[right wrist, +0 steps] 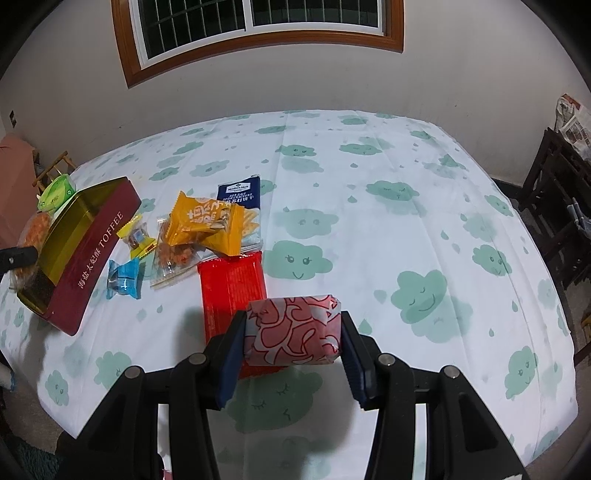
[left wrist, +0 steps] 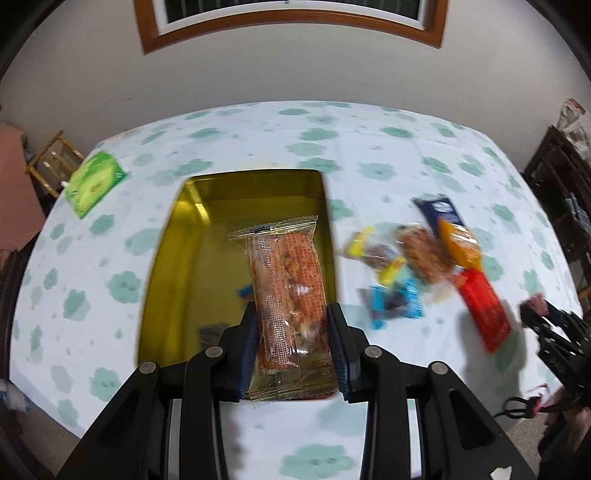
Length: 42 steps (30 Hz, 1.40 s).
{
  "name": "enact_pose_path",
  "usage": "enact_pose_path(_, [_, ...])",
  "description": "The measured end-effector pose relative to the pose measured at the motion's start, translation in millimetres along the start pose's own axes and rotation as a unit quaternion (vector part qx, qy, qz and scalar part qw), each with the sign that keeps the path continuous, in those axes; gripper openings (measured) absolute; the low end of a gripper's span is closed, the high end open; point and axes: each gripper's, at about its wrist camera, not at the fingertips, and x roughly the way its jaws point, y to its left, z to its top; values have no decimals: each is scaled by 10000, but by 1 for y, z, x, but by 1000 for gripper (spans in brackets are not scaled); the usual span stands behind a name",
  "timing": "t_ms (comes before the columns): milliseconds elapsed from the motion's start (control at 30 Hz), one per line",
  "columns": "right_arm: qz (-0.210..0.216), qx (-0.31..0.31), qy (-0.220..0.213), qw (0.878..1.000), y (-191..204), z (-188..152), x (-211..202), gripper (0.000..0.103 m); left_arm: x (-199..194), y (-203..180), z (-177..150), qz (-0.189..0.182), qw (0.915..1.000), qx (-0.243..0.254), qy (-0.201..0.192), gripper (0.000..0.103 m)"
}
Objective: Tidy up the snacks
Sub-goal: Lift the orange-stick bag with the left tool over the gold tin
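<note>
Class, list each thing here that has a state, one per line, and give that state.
Left gripper: shut on orange packet, over the tin.
Right gripper: shut on pink packet.
Tin: open, lidless.
Red packet: flat on cloth.
Window: appears closed.

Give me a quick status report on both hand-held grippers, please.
Left hand-held gripper shut on orange snack pack, over the open gold tin. Right hand-held gripper shut on pink wrapped snack, above table. Nothing blocking the tin.
</note>
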Motion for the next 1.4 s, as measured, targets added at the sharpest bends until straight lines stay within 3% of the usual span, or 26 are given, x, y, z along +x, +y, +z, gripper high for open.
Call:
enact_pose_path(233, [-20,-18,-11,10000,5,3,-2,48,19,42,6,208,9996,-112,167,32])
enact_pose_path(600, [76,-171,-29,9998,35,10,-2,48,38,69,4,298,9993,5,216,32])
enact_pose_path(1033, [489,-855,-60,9951,115,24,-1,48,47,91,-3,239,9993,32,270,33])
enact_pose_path(1400, [1027,-1467,-175,9837,197,36,-2,48,45,94,-9,40,9996,-54,268,33])
